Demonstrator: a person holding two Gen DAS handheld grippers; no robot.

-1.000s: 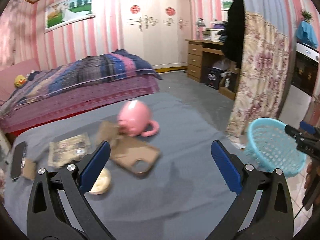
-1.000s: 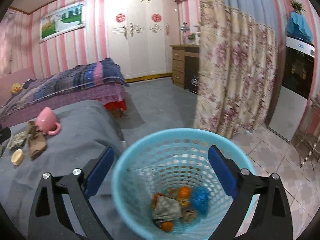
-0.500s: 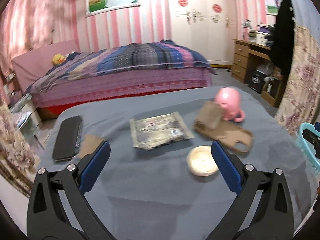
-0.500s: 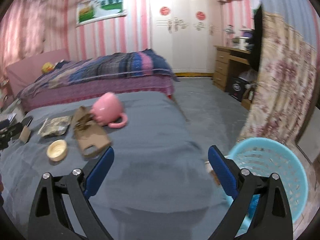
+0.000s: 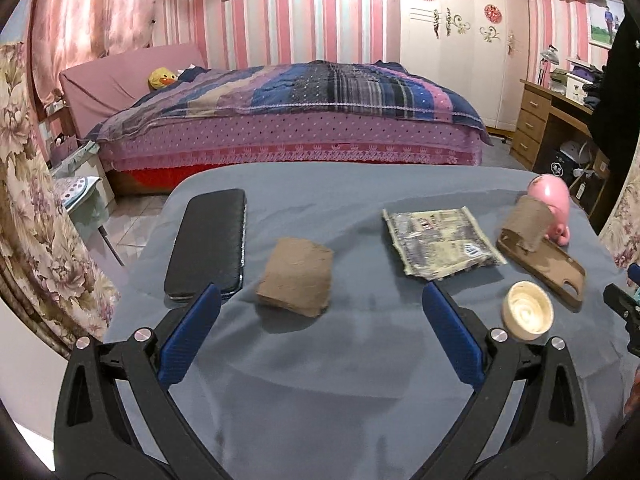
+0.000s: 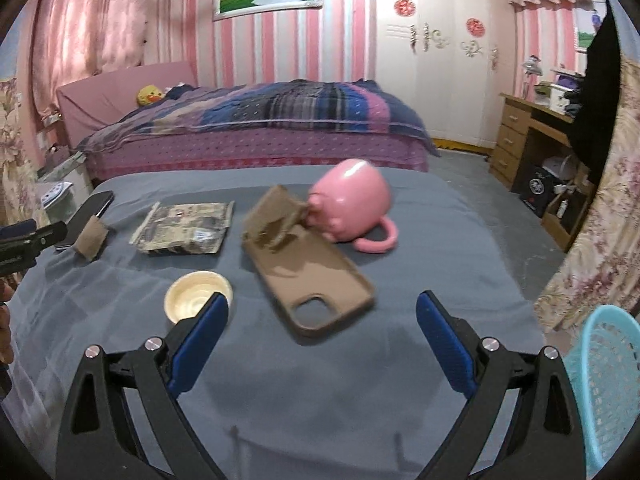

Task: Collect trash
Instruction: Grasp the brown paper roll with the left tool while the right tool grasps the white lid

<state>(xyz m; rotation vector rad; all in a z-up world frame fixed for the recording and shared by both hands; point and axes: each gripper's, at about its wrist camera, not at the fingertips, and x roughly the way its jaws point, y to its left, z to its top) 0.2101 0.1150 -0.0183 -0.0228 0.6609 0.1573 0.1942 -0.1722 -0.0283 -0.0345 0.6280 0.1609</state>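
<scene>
1. Left gripper (image 5: 320, 314) — jaws wide apart, empty, nearest the brown cardboard scrap (image 5: 297, 277).
2. Right gripper (image 6: 322, 322) — jaws wide apart, empty, near the phone case (image 6: 310, 280).
3. Outstanding on the grey table (image 5: 320, 380): scrap, crumpled wrapper (image 5: 440, 242), round lid (image 5: 527, 315).
4. Blue basket (image 6: 612, 392) — off the table's right edge; contents not visible.
5. Near half of the table open.
</scene>
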